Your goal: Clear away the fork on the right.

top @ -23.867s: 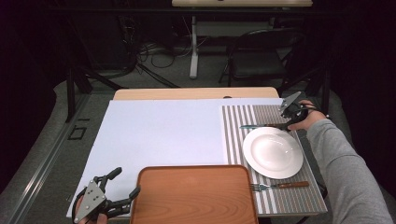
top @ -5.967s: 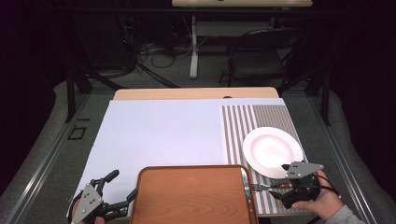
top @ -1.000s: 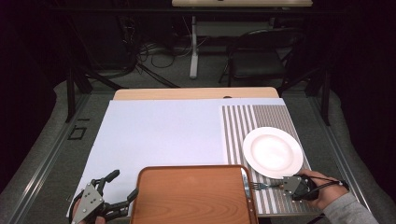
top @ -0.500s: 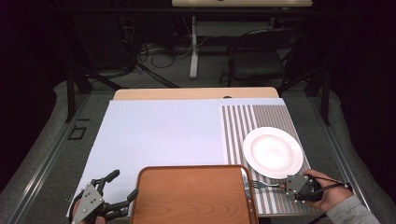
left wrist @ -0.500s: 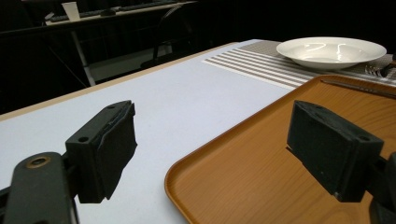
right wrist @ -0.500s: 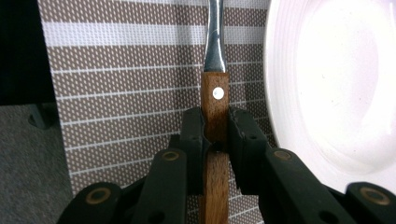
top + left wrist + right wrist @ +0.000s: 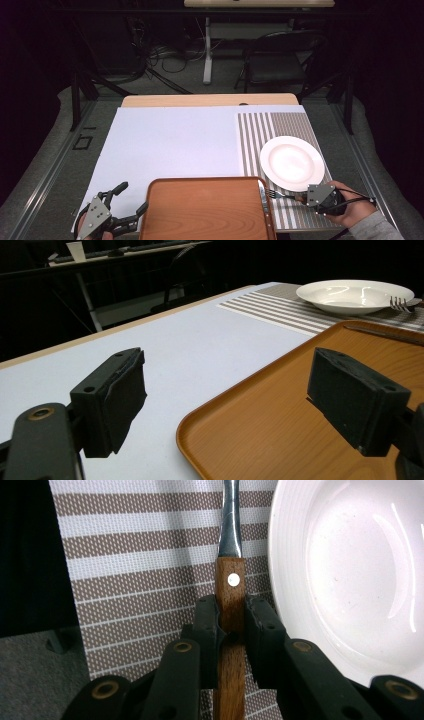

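Note:
A fork (image 7: 278,194) with a wooden handle (image 7: 230,582) lies on the striped placemat (image 7: 265,130) just in front of the white plate (image 7: 292,162), tines toward the tray. My right gripper (image 7: 301,198) is shut on that handle, its pads (image 7: 206,615) pressing both sides. The orange tray (image 7: 205,210) sits at the near edge, and a slim knife (image 7: 262,196) lies along its right side. My left gripper (image 7: 131,198) stands open at the tray's near left corner, one jaw over the tray (image 7: 280,405), nothing between its fingers.
A white sheet (image 7: 175,140) covers the table's left and middle. The plate's rim (image 7: 350,570) lies close beside the fork's handle. The table's near right edge is just behind my right hand.
Since the oldest frame the knife has left the placemat above the plate, and my right gripper came from the far right corner down to the fork. Over the last second nothing visibly moved.

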Action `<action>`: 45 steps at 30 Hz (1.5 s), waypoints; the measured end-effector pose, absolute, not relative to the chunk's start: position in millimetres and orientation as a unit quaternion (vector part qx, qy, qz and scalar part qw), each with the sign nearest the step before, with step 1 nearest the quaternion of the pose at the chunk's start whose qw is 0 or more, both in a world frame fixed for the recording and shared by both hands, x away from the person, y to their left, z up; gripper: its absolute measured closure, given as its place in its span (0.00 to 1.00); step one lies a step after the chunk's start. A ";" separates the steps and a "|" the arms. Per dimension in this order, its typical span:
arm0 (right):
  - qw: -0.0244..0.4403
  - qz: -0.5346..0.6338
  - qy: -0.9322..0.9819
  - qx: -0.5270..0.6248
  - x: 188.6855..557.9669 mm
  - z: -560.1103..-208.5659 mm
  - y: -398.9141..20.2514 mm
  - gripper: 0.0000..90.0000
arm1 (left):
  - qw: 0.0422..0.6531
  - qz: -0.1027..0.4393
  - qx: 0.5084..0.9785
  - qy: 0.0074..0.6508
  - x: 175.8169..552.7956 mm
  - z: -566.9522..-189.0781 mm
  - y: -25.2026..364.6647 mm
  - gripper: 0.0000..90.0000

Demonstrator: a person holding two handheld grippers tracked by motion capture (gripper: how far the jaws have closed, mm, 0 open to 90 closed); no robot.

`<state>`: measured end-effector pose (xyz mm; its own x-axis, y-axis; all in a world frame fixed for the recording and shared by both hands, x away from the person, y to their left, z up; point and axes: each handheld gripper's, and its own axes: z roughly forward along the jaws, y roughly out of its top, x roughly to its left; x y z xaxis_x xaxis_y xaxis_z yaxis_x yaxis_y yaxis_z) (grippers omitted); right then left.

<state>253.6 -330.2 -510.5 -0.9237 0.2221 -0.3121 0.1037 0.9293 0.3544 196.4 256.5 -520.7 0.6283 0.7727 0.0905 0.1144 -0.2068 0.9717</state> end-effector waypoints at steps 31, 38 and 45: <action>0.145 0.310 0.904 0.254 240.8 -488.2 -308.6 0.86 | 0.549 0.299 0.715 0.312 195.8 -520.8 257.0 0.17; 0.132 0.350 0.884 0.280 231.9 -484.4 -292.5 0.86 | 0.549 0.300 0.716 0.311 196.6 -520.9 256.9 0.17; 0.117 0.382 0.864 0.307 221.0 -477.6 -270.2 0.86 | 0.551 0.299 0.714 0.311 195.9 -520.6 257.3 0.17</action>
<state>221.0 -270.2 -477.6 -0.7840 0.6199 0.0330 0.4413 0.5193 0.7318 195.9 257.3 -520.6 0.6273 0.7743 0.0837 0.1154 -0.1987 0.9732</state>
